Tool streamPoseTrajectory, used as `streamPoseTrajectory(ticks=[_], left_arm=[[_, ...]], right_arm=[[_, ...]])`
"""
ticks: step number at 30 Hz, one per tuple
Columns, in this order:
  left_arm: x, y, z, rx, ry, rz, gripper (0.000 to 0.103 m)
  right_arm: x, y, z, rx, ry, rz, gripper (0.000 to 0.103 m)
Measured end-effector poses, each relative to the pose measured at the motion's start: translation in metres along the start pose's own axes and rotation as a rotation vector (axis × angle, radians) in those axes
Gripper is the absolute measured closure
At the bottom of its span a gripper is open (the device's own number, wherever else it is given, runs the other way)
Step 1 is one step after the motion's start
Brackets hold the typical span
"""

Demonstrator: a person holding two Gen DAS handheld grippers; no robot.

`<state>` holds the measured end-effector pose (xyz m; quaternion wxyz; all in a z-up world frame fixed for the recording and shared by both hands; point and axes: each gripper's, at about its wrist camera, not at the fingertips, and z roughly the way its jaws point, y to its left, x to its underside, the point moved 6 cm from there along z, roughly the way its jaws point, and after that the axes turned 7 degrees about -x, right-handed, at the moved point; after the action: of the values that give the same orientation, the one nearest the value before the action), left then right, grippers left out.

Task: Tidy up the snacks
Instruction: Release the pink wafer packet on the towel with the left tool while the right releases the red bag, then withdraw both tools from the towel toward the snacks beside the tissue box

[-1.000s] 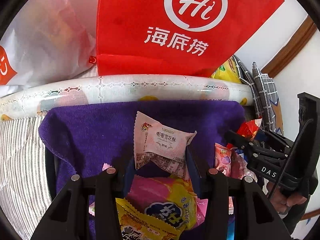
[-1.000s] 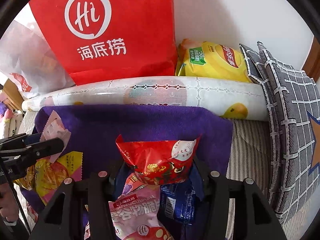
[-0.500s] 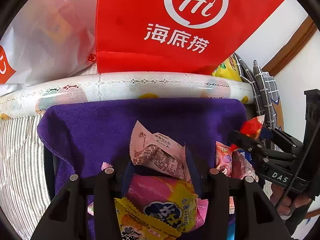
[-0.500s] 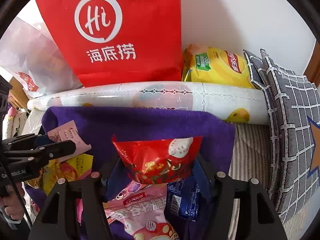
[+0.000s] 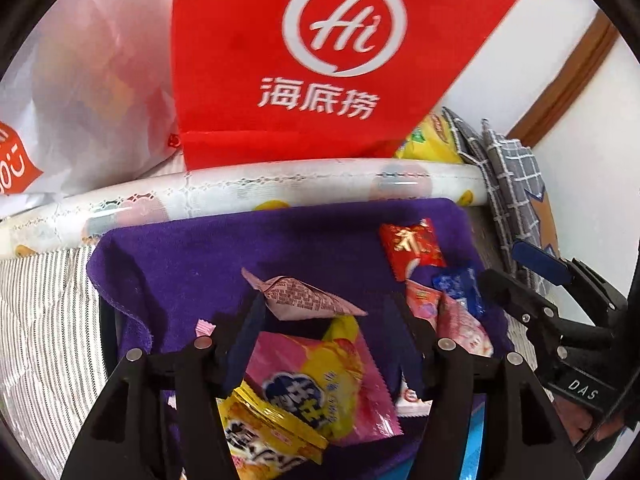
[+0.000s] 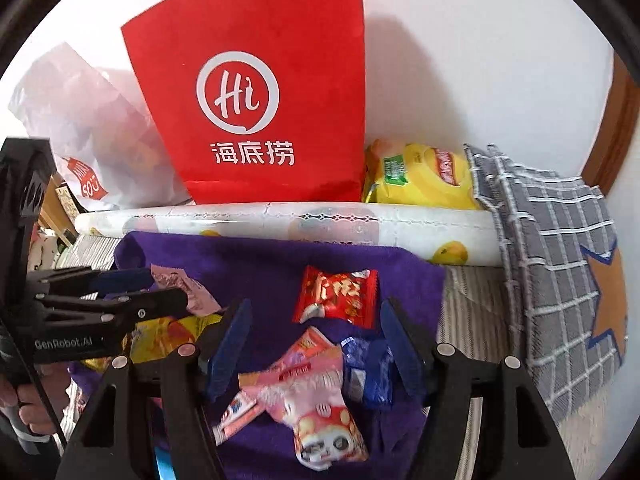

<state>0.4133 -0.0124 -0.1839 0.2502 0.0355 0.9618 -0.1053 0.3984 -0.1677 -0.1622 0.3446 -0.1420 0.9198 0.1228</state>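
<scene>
Landmark: a purple towel (image 5: pixel 192 264) is spread in front of a rolled plastic sheet (image 5: pixel 280 184); every place below is given relative to that towel.

Left tongs (image 5: pixel 324 320): the jaws are opening; a pale pink packet (image 5: pixel 304 294) lies on the towel between the tips, and no pad is seen pressing on it. It is judged to be just let go.

Right tongs (image 6: pixel 316 340): parted and empty. A red packet (image 6: pixel 338 294) lies flat on the towel just beyond the tips, touched by neither finger.

Snacks, left part of the towel: a pink-and-yellow packet (image 5: pixel 320 384) and a yellow packet (image 5: pixel 264 428) are piled at the near edge, overlapping each other.

Snacks, right part of the towel: a blue packet (image 6: pixel 366 368), a pink cartoon packet (image 6: pixel 320 412) and a small pink-and-white sachet (image 6: pixel 236 412) lie heaped near the front edge.

Behind the towel: a red paper bag (image 6: pixel 264 92), a white plastic bag (image 6: pixel 92 120) and a yellow chip bag (image 6: pixel 420 176) stand or lie beyond the rolled sheet, untouched.

Done, as judged: two packets are laid out singly toward the far half of the towel.

Left, as judged: both near heaps are unsorted; most of the work remains. What final grouping is intended cannot be told.
</scene>
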Motion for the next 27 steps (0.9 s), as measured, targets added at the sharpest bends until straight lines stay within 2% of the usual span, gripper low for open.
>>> streamPoseTrajectory(ticks=[5, 9, 13, 18, 27], left_arm=[[-0.002, -0.011, -0.022, 0.008, -0.041, 0.026, 0.041], [0.0, -0.023, -0.048, 0.01, -0.092, 0.073, 0.041], [0.01, -0.023, -0.071, 0.017, -0.115, 0.07, 0.037], [0.034, -0.011, -0.102, -0.008, -0.129, 0.045, 0.037], [0.081, 0.006, -0.149, -0.055, -0.153, -0.004, 0.037]], right_arm=[[0.009, -0.001, -0.031, 0.016, -0.025, 0.047, 0.037], [0.019, -0.002, -0.052, 0.088, -0.017, 0.061, 0.029], [0.034, 0.0, -0.074, 0.152, -0.022, 0.072, 0.022], [0.049, 0.013, -0.1, 0.126, -0.08, 0.071, 0.022], [0.074, 0.043, -0.141, 0.086, -0.105, 0.091, 0.022]])
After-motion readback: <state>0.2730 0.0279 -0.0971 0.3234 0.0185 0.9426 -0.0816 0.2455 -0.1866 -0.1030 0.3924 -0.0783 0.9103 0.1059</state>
